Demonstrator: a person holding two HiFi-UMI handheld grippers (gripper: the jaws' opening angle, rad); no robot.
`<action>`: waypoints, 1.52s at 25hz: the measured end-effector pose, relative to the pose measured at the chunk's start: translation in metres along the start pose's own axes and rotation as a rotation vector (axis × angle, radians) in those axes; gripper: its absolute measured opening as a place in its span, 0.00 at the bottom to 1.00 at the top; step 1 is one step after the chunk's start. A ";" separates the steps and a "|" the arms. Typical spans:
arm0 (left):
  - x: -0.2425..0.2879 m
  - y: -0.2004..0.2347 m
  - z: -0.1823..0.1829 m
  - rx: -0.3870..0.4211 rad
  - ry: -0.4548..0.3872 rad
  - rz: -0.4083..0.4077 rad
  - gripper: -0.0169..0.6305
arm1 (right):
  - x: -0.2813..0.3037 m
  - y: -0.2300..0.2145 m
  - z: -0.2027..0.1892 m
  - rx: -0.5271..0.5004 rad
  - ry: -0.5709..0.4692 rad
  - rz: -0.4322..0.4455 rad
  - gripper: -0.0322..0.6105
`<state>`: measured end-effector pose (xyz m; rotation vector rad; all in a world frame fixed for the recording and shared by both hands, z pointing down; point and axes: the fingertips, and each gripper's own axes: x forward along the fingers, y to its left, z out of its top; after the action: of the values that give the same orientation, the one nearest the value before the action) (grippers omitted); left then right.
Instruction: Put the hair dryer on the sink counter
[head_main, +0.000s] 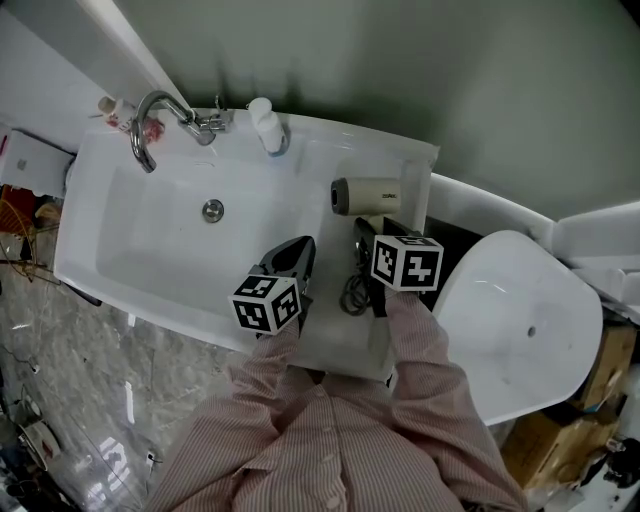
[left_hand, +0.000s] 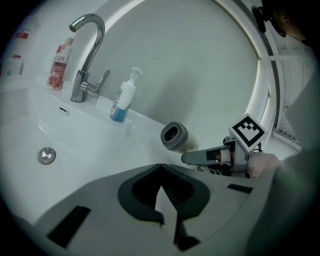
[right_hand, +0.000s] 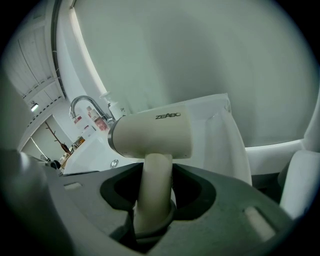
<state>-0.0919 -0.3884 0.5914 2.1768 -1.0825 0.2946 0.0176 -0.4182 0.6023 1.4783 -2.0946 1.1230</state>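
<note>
A cream hair dryer (right_hand: 150, 136) sits at the flat right end of a white sink counter (head_main: 400, 160), nozzle toward the basin (head_main: 150, 230); whether it rests there or hangs just above is unclear. The right gripper (right_hand: 157, 165) holds it, jaws spread wide with their tips against both sides of the handle. The dark cord (head_main: 352, 290) lies bunched just in front of it. The left gripper (left_hand: 160, 165) is empty with its jaws together, near the basin's front edge. The set-down likely goes best if the dryer lies flat, clear of the basin and counter edge, before the jaws let go and back straight off. The basin is empty. A pump bottle (left_hand: 123, 100) beside the tap (left_hand: 87, 45) holds blue liquid low down; a pink bottle's (left_hand: 59, 65) contents are hidden.
</note>
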 end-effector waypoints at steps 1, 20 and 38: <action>0.001 0.000 -0.001 -0.003 0.003 -0.001 0.02 | 0.002 -0.001 -0.001 0.000 0.010 -0.005 0.30; 0.003 0.000 -0.006 -0.025 0.003 0.020 0.02 | 0.018 -0.008 -0.012 0.019 0.074 -0.062 0.30; -0.020 -0.015 0.002 0.007 -0.046 0.030 0.02 | -0.001 -0.002 -0.003 -0.105 0.018 -0.094 0.34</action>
<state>-0.0929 -0.3713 0.5735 2.1848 -1.1419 0.2626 0.0192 -0.4152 0.6043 1.4948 -2.0173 0.9727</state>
